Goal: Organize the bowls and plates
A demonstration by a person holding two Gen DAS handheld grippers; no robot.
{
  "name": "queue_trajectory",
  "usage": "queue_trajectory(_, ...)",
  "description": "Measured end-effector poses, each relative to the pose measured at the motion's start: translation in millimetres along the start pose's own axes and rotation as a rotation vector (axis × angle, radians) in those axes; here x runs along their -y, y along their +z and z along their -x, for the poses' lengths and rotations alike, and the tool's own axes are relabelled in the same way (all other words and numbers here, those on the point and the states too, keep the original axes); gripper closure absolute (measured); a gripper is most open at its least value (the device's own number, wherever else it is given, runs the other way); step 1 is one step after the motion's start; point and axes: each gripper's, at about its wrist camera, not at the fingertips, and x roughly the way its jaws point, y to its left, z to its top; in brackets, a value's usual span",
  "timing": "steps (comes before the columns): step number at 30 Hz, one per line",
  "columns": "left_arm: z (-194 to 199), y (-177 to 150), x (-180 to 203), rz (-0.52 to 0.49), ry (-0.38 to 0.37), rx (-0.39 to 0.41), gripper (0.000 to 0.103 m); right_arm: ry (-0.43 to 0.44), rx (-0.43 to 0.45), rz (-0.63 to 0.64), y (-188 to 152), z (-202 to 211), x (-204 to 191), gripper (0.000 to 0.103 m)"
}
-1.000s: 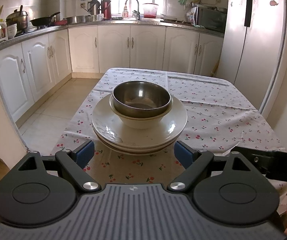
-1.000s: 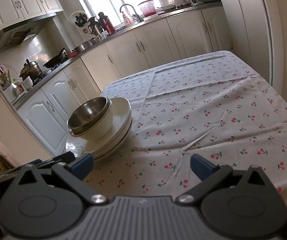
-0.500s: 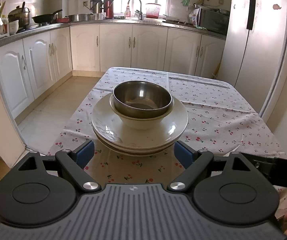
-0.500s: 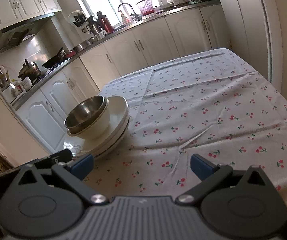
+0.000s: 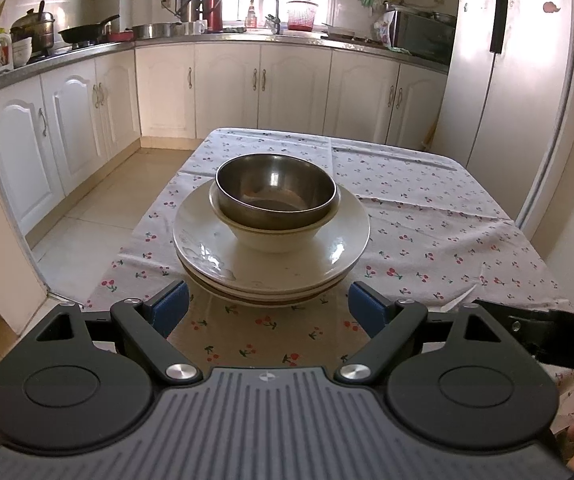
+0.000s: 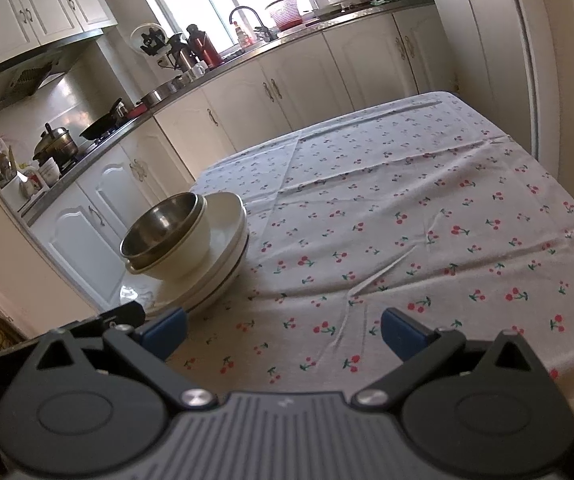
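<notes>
Over the last second the left gripper (image 5: pixel 267 307) has drawn slightly nearer the stack, its blue-padded jaws spread wide and holding nothing, one to each side of the near rim. The stack itself has not shifted: a round stainless-steel bowl (image 5: pixel 275 191) sits nested in a cream ceramic bowl (image 5: pixel 275 236), which rests on the stack of wide cream plates (image 5: pixel 203 248), all on the cherry-print tablecloth (image 5: pixel 427 232). The right gripper (image 6: pixel 283 330) hovers to the right of the stack, jaws likewise apart and empty, tilted a little more than before. Nothing looks left to sort; probably the hands are withdrawing or preparing to carry the stack.
</notes>
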Motion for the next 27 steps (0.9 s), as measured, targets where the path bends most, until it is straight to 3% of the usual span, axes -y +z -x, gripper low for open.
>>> queue_trajectory(27,18,1,9,-0.009,0.026,0.036,0.000,-0.003,0.085,0.092,1,23,-4,0.001)
